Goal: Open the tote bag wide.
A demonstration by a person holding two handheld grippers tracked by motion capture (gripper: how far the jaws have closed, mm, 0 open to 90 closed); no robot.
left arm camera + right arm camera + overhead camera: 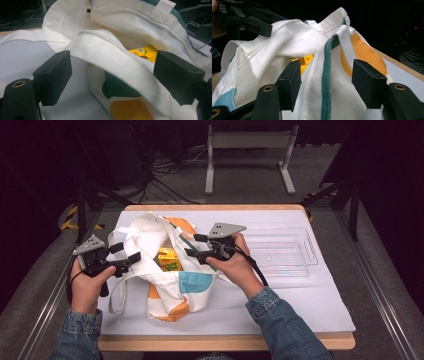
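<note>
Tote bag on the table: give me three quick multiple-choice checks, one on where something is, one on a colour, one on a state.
1. Where does the clear plastic tray lie in the high view?
A. Right of the tote bag
B. Left of the bag
C. Under the bag

2. What colour is the box inside the bag?
A. Red
B. Yellow
C. Black

3. How do the left tongs stand?
A. Shut on the box
B. Shut with nothing between them
C. Open, with the bag's white strap between the jaws

Answers: 1 A, the tray sits beyond the right tongs, away from the bag. 2 B, yellow shows through the bag's mouth. 3 C, gaps show between each pad and the strap.
</note>
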